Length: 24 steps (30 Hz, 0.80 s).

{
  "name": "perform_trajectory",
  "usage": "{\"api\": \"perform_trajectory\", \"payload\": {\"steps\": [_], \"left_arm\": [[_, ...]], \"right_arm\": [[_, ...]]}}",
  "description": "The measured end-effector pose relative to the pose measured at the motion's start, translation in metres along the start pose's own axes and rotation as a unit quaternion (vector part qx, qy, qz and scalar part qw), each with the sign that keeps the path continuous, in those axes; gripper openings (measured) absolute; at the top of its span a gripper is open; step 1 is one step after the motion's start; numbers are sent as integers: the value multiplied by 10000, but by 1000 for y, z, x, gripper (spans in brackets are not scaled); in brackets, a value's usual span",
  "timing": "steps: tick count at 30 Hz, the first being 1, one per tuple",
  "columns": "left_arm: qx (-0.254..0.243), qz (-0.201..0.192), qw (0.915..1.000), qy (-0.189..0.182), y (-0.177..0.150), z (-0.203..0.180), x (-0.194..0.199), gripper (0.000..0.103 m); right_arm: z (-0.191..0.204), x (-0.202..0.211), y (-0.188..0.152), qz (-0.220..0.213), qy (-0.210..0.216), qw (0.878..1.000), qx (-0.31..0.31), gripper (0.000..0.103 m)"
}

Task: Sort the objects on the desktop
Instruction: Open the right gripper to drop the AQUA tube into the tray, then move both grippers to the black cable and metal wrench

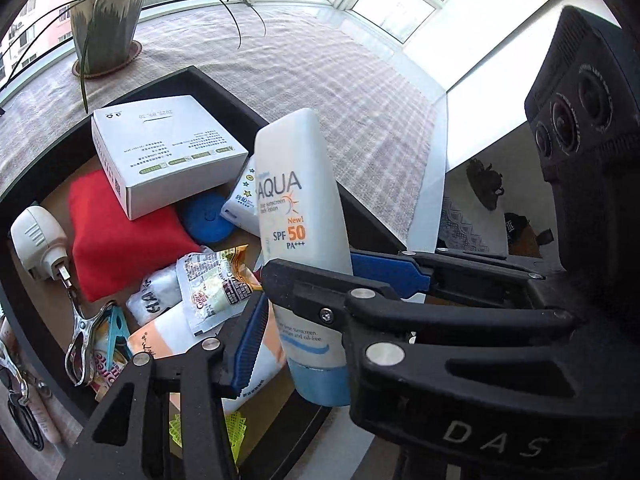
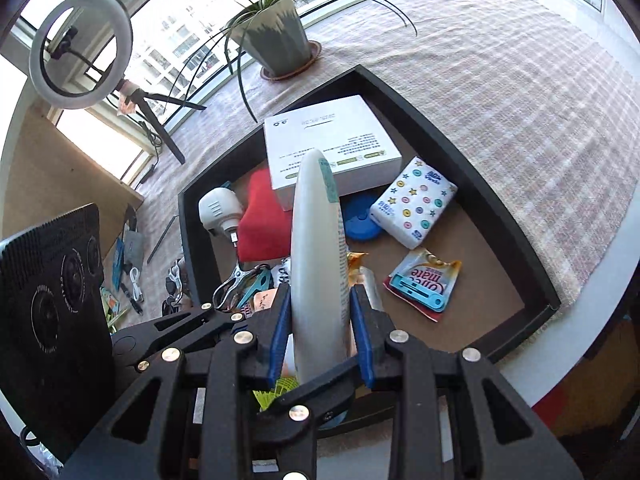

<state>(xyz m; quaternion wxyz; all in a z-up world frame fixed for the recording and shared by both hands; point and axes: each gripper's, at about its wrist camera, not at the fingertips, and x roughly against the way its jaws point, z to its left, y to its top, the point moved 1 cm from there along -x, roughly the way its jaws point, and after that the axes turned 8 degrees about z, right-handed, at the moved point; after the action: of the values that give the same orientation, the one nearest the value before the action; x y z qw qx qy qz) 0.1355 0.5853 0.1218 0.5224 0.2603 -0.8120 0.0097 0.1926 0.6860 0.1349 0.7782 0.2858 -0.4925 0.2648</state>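
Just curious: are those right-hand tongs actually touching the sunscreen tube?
Touching. The right wrist view shows both blue pads pressed against the sunscreen tube.

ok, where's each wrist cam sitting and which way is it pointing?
Left wrist: on the left tongs, looking over the tray toward the windows. Its own fingers flank the sunscreen tube's lower end, and the right tongs cross in from the right.
Right wrist: on the right tongs, facing the same tray. Its own tongs clamp the tube edge-on, and the left camera housing shows at left.
Shared: tube, tray, white box, plant.
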Motion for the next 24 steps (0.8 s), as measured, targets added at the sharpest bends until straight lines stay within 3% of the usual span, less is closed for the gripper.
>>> {"api": "perform_trajectory", "payload": {"steps": [6,14,19,24], "left_arm": [[74,-135,9998,155,-4,7,12,45],[467,-403,9973,407,-24,49,42,45],[847,-583,9925,654,-48,91,65,45],[1441,-748,9826,901,-84,148,87,45]], "right_arm": [[-7,8,4,-154,52,9997,-161,31],[37,1,4,-69,181,9992,344,31],[76,-14,3,86,320,9964,778,31],[117,-33,1,319,448,9905,1256,31]]}}
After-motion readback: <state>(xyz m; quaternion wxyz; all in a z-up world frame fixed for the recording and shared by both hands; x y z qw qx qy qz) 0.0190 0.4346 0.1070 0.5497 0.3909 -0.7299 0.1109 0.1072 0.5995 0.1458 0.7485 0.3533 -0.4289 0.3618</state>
